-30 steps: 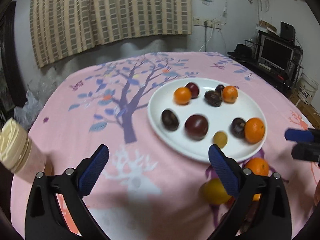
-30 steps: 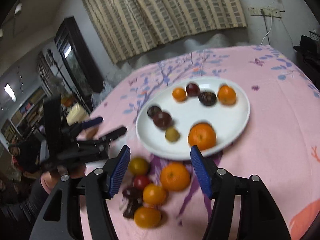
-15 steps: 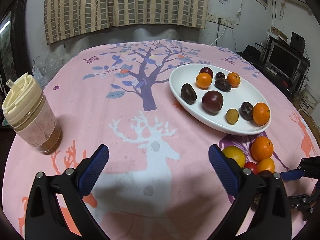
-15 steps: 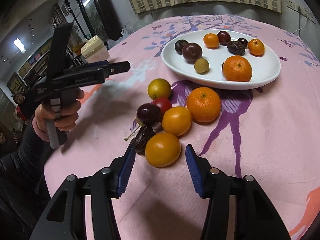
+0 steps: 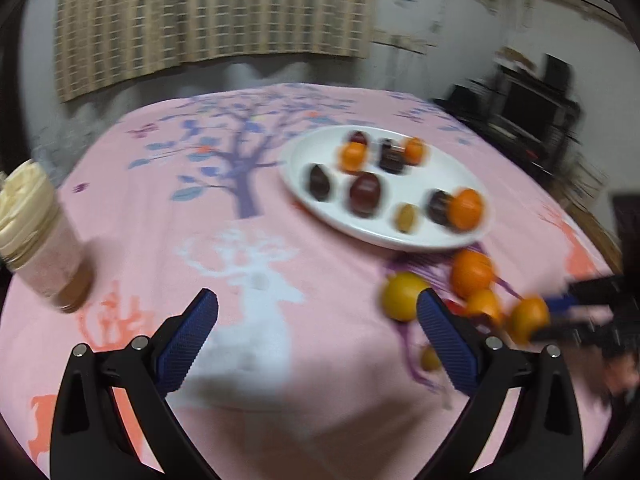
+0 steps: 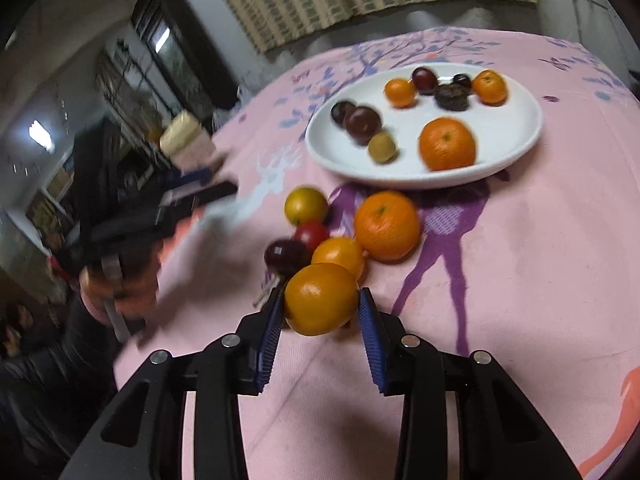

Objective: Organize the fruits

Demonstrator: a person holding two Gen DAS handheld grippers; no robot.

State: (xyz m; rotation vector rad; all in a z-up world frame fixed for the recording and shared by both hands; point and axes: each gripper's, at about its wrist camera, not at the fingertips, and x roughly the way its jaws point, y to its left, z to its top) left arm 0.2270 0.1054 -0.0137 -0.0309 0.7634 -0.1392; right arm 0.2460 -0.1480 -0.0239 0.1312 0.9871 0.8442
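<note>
A white plate [image 6: 520, 136] on the pink tablecloth holds oranges, dark plums and a small green fruit; it also shows in the left wrist view [image 5: 304, 160]. In front of it lies a pile of loose fruit: a large orange [image 6: 387, 225], a yellow-green one [image 6: 305, 205], a red one [image 6: 311, 234] and a dark plum [image 6: 285, 255]. My right gripper [image 6: 320, 312] is shut on an orange [image 6: 321, 298], held just above the cloth. My left gripper [image 5: 316, 320] is open and empty above the cloth, left of the pile [image 5: 472, 274].
A jar with a cream lid [image 5: 36, 232] stands at the table's left edge. A dark stand with a monitor [image 5: 528, 108] is beyond the table on the right. The table edge curves close on both sides.
My right gripper has closed on the nearest orange and lifted it slightly. My left gripper has moved, with the view blurred; the plate now sits a little farther off.
</note>
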